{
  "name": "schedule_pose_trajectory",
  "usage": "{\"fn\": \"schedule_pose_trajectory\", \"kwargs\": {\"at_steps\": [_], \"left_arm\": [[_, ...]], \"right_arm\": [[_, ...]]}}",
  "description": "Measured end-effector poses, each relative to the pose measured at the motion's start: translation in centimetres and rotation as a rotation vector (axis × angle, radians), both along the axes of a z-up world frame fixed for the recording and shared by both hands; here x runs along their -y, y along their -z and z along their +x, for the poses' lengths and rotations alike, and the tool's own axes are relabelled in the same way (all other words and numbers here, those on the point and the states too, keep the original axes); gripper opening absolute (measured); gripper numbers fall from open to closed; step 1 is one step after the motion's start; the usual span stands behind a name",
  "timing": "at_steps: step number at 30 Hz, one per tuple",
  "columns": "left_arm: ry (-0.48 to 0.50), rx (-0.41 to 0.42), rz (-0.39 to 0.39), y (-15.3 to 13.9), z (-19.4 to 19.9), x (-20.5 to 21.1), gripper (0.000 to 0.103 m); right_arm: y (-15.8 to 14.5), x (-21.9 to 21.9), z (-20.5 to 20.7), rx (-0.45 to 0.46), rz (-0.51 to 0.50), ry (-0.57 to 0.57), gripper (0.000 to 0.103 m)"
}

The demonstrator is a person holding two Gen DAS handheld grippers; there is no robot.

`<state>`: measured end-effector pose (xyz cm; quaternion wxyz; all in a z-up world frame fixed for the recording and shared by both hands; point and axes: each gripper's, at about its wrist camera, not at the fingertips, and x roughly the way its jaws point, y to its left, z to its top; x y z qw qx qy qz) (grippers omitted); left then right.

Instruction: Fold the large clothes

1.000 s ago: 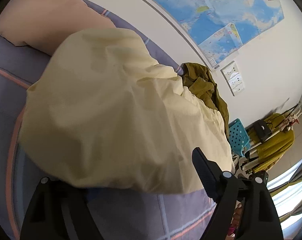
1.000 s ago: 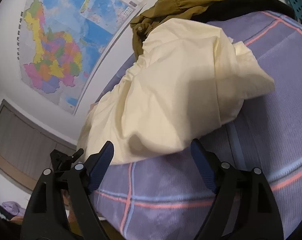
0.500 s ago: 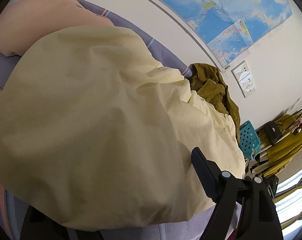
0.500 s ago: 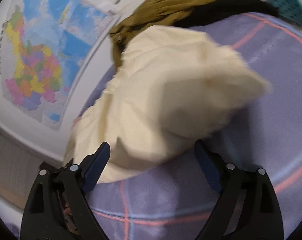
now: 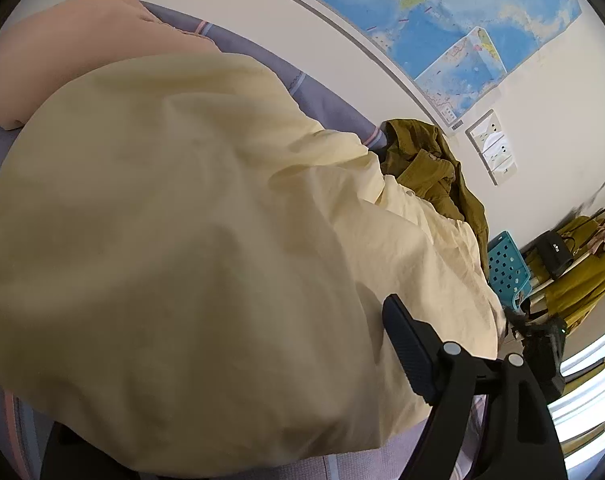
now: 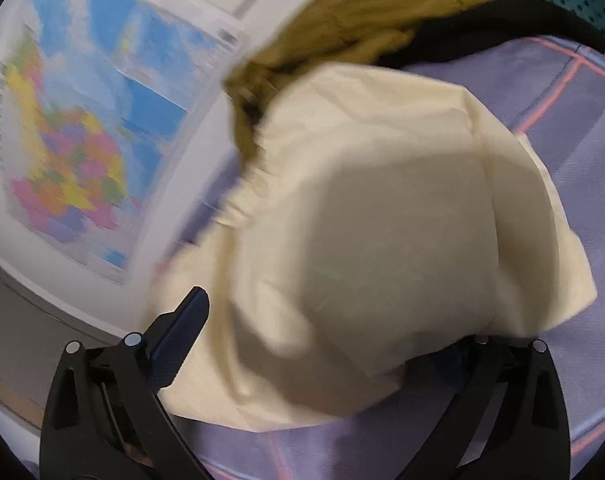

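- We are working over a purple plaid bedsheet [image 6: 582,152] below a wall map [image 5: 442,12].
- Our right gripper [image 6: 330,344] is opening wide, cloth now draping its lower-right finger.
- Our left gripper [image 5: 238,396] is spread, its left finger newly buried.
- The cream garment [image 5: 190,248] is filling the centre, closer than before, ready for grasping.
- An olive jacket [image 5: 430,172] is crowding upper right.

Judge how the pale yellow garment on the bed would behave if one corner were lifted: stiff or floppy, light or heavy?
The pale yellow garment would probably hang limp; it lies in soft creases and drapes over the bedsheet. It looks thin, so it is likely light for its size. Its gathered edge by the olive jacket suggests it bunches easily and may drag rather than slide as one piece.
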<state>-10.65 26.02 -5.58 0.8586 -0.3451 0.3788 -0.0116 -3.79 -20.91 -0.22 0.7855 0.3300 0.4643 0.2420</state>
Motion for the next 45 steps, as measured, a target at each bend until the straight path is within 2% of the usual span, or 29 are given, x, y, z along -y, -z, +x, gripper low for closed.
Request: {"fn": "schedule_pose_trajectory", "kwargs": {"at_steps": [1, 3, 7, 13, 15, 17, 19, 21, 25, 28, 30, 32, 36, 40, 41, 42, 44, 45], "left_arm": [[0.002, 0.001, -0.004, 0.0, 0.0, -0.1, 0.077], [0.004, 0.000, -0.007, 0.0, 0.0, -0.1, 0.077], [0.004, 0.000, 0.012, 0.0, 0.1, 0.0, 0.077], [-0.002, -0.016, 0.025, -0.1, 0.5, 0.1, 0.075], [-0.005, -0.030, 0.046, -0.2, 0.6, 0.3, 0.067], [-0.012, -0.037, 0.052, -0.1, 0.8, 0.1, 0.061], [-0.013, -0.040, 0.053, -0.1, 0.9, 0.1, 0.059], [-0.001, -0.049, 0.075, -0.2, 1.1, 0.3, 0.059], [-0.010, -0.062, 0.093, -0.5, 1.5, 0.7, 0.061], [-0.015, -0.075, 0.115, -0.6, 1.9, 1.1, 0.061], [-0.016, -0.083, 0.126, -0.6, 2.0, 1.2, 0.060], [-0.015, -0.091, 0.141, -0.7, 2.0, 1.3, 0.058], [-0.012, -0.105, 0.183, -0.9, 2.3, 1.8, 0.055], [-0.013, -0.108, 0.176, -0.8, 2.3, 1.6, 0.055], [-0.013, -0.109, 0.175, -0.8, 2.3, 1.6, 0.054], [-0.014, -0.110, 0.177, -0.8, 2.4, 1.6, 0.054], [-0.014, -0.114, 0.181, -0.8, 2.3, 1.7, 0.052], [-0.011, -0.115, 0.185, -0.9, 2.3, 1.7, 0.050]], "right_arm": [[0.0, 0.0, -0.1, 0.005, -0.010, -0.004, 0.097], [0.9, 0.3, 0.2, -0.061, -0.048, 0.018, 0.093], [0.2, -0.7, 0.6, -0.069, -0.072, 0.027, 0.098], [-0.4, -4.0, 1.7, -0.009, -0.107, -0.034, 0.096], [-0.4, -4.5, 2.1, -0.005, -0.134, -0.058, 0.087], [0.0, -4.4, 2.6, -0.025, -0.108, -0.066, 0.062], [0.5, -4.0, 3.0, -0.042, -0.056, -0.085, 0.054], [0.8, -4.0, 2.8, -0.035, -0.042, -0.100, 0.054], [0.7, -4.4, 3.2, -0.021, -0.040, -0.142, 0.065], [0.8, -4.9, 3.4, -0.008, -0.060, -0.164, 0.065], [0.9, -5.1, 3.5, -0.004, -0.068, -0.172, 0.063], [1.2, -4.7, 3.6, -0.002, -0.059, -0.184, 0.053], [1.7, -4.5, 3.8, -0.007, -0.026, -0.205, 0.050], [1.5, -5.1, 4.1, 0.003, -0.029, -0.232, 0.064], [1.4, -5.4, 4.1, 0.007, -0.038, -0.243, 0.064], [1.4, -5.5, 4.2, 0.009, -0.045, -0.248, 0.064], [1.4, -5.6, 4.2, 0.014, -0.054, -0.254, 0.049], [1.4, -5.6, 4.2, 0.017, -0.053, -0.252, 0.045]]}}
